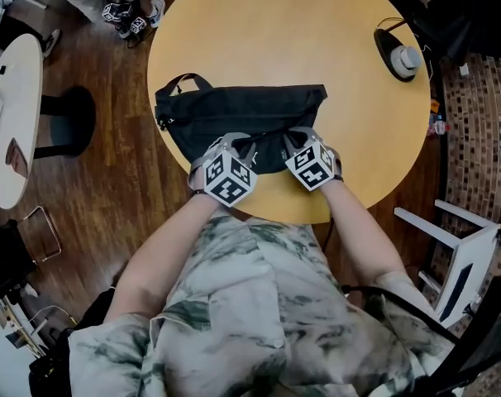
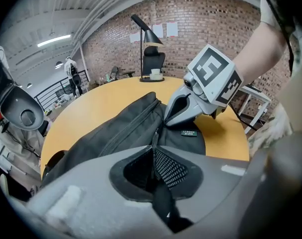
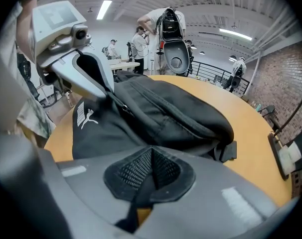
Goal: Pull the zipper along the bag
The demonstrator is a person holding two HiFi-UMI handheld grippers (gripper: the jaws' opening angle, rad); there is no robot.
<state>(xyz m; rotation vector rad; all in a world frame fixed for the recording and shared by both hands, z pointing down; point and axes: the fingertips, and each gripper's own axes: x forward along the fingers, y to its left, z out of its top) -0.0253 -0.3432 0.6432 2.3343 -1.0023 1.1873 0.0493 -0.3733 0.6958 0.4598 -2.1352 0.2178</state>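
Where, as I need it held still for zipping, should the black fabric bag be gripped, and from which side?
Probably pinch the black fabric bag at its near edge beside the zipper line, coming from the person's side of the round yellow table: it lies flat, so that thin edge fits between jaws.

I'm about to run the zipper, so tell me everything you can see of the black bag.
The bag is black woven-looking fabric, soft and slumped, lying flat on the round table by the person's edge. A strap loop sticks out at its left end; a white logo and a small label show. The left gripper and right gripper are both shut on it by the zipper.
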